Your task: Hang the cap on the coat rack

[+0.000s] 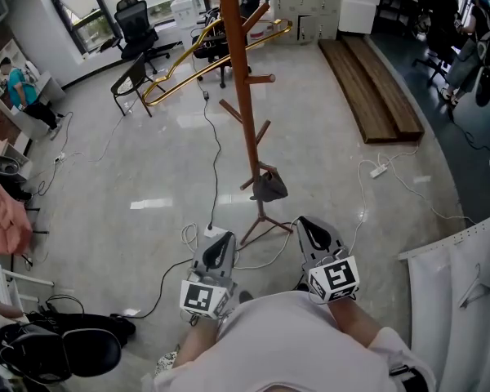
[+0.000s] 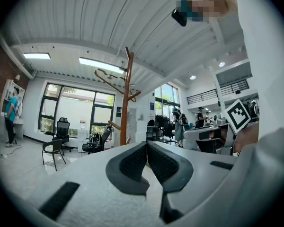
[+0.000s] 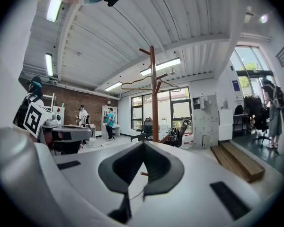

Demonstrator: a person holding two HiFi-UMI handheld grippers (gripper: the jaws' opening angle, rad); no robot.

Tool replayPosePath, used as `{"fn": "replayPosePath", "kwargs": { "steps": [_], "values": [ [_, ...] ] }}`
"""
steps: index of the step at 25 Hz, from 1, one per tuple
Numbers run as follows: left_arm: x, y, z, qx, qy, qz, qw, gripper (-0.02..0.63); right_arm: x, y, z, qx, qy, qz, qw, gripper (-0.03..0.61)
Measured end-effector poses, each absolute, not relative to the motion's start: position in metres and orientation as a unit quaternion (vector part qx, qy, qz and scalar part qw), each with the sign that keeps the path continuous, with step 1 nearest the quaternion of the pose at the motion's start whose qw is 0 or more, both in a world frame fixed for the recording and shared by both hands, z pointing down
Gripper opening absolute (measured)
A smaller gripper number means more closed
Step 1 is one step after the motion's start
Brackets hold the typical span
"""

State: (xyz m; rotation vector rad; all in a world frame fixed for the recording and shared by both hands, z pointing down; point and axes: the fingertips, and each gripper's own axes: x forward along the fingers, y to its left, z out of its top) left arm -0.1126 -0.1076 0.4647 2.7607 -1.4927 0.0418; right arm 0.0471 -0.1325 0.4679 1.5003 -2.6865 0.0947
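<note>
cap [image 1: 269,188]: we see it dark, hanging on a low peg of the coat rack [image 1: 243,80], above the rack's feet.
left hand-held gripper [image 1: 226,239]: we hold it close to our body, jaws pressed together, nothing between them.
right hand-held gripper [image 1: 304,223]: jaws pressed together too, empty, apart from the cap.
floor [image 1: 147,162]: a cable [image 1: 215,149] trails past the rack.

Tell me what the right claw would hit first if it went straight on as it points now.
Probably the rack: its pole stands almost in line with the shut right claw. The cap hangs on a low peg there and might be met first; depth is unclear.
</note>
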Motion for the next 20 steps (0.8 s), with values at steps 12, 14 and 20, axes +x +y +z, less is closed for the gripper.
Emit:
{"fn": "replayPosePath", "kwargs": {
  "steps": [12,14,20],
  "values": [
    [-0.114,-0.1128,0.4619,0.878,-0.478,0.012,0.002,0.011,0.0478,-0.1372,0.4748,0.488,-0.872,0.03,0.034,0.012],
    [-0.1143,-0.1124,0.4626,0.878,-0.478,0.012,0.003,0.011,0.0471,-0.1364,0.4744,0.489,-0.871,0.03,0.033,0.011],
    [-0.114,-0.1133,0.462,0.879,-0.477,0.013,0.003,0.011,0.0431,-0.1359,0.4747,0.486,-0.873,0.034,0.033,0.011]
  ]
}}
